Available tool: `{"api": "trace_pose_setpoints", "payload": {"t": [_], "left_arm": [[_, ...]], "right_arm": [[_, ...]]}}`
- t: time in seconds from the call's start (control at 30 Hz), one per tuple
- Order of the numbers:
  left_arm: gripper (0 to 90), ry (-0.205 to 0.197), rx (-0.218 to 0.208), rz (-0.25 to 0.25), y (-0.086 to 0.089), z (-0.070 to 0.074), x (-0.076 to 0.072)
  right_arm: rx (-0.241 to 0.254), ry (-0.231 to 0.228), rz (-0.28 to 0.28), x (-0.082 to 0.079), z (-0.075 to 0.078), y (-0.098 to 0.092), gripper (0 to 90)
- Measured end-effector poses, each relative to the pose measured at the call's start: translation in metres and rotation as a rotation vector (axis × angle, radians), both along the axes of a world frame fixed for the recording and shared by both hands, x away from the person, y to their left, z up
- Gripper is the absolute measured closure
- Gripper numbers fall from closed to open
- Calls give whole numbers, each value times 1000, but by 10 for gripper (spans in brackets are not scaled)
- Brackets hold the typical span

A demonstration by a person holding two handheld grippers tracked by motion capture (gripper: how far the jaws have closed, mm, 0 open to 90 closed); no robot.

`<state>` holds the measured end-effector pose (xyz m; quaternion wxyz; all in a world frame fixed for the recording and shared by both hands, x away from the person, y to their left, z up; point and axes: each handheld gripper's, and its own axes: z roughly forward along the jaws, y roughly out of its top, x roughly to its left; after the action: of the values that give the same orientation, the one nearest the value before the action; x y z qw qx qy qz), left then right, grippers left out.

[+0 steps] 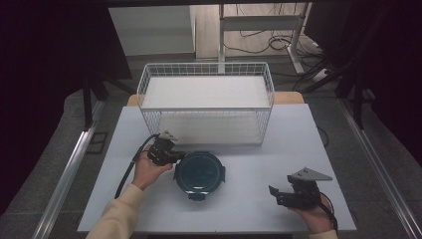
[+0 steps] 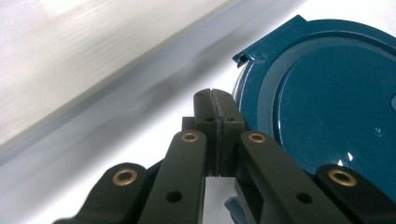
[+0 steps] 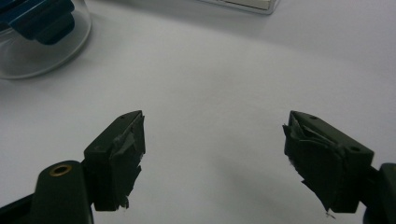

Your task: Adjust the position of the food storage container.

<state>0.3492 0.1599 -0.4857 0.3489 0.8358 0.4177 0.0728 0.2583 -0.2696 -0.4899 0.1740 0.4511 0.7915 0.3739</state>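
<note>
Round container with a dark blue lid [image 1: 200,174], standing on the bench [image 1: 298,129] near its middle, lid on; its wall is clear (seen in the right gripper view, where the container [image 3: 37,37] lies far off beyond the tool's left jaw, with a blue latch showing through the wall).

Left tool [image 1: 171,154]: clenched, jaws pressed flat together with nothing between them. In its own view the left tool [image 2: 215,112] has its closed tip just beside the lid [image 2: 327,102], at the rim, to the tool's right; whether tip and rim touch cannot be told. A latch tab [image 2: 252,56] of the lid juts out just ahead of the tip. In the high view this tool sits at the container's upper-left edge, held by the left hand [image 1: 147,172], its cable trailing back along the sleeve.

Right tool [image 1: 278,195]: released, jaws standing apart over bare bench, grasping nothing. In its own view the right tool [image 3: 212,158] shows worn, torn pads [image 3: 126,154] on both jaws. It is held by the right hand [image 1: 313,216], well apart from the container.

Wire basket [image 1: 206,102]: white, beyond the container and ahead of both tools, at the far side of the bench; a white sheet lines its floor.
</note>
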Motion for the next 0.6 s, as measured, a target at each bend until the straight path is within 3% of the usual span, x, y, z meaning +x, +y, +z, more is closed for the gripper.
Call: {"api": "trace_pose_setpoints", "payload": {"t": [0.6], "left_arm": [[900, 11, 7, -34, -16, 1, -15]], "right_arm": [[5, -5, 5, -2, 1, 3, 204]]}}
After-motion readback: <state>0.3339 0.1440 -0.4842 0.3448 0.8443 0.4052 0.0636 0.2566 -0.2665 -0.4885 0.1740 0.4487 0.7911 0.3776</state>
